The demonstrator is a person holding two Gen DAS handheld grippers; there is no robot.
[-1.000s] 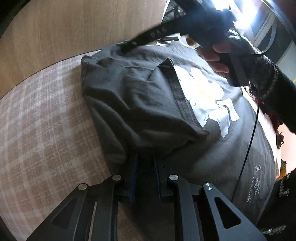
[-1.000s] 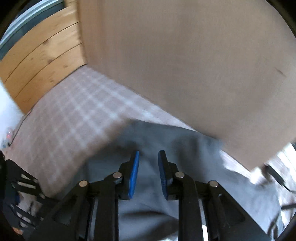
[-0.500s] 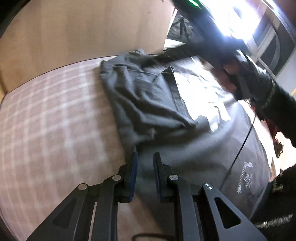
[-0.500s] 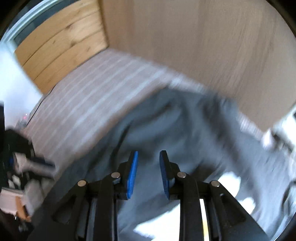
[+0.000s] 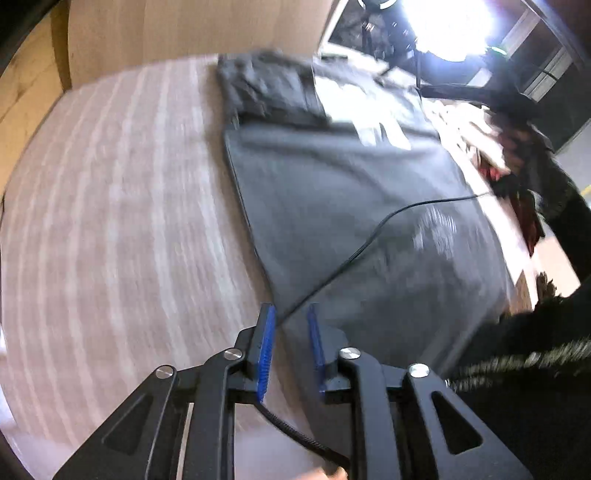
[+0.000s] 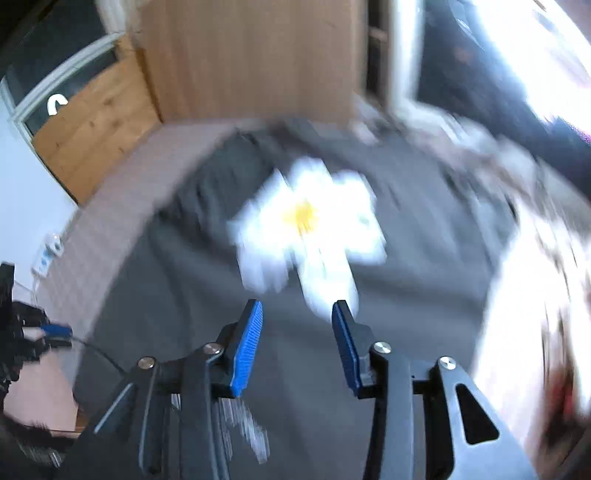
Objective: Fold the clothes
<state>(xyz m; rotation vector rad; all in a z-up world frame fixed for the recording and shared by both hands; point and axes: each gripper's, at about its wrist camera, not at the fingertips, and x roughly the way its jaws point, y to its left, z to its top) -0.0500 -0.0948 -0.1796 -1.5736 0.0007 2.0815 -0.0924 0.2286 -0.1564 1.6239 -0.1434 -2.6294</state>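
A dark grey T-shirt (image 5: 343, 192) with a white and yellow flower print (image 6: 306, 221) lies flat on a plaid bedspread (image 5: 118, 229). Its left sleeve (image 5: 269, 92) is folded inward over the chest. My left gripper (image 5: 290, 319) hovers over the shirt's near left edge. Its jaws are opening, and only a thin black cable (image 5: 369, 240) crosses the gap. My right gripper (image 6: 297, 314) hangs above the middle of the shirt, below the print, with its jaws opening and nothing between them. In the left wrist view the right gripper (image 5: 476, 94) is blurred at the upper right, held by a hand (image 5: 517, 147).
A wooden headboard (image 6: 251, 62) stands at the far end of the bed. Other light clothes (image 5: 476, 133) are heaped along the shirt's right side. A dark sleeve (image 5: 535, 332) fills the lower right of the left wrist view. Bright window glare (image 5: 454, 22) washes out the far right.
Both grippers have pulled back from the far end of the shirt toward its hem. The left let go of the cloth it pinched, and both jaws have widened. The folded sleeve stays down.
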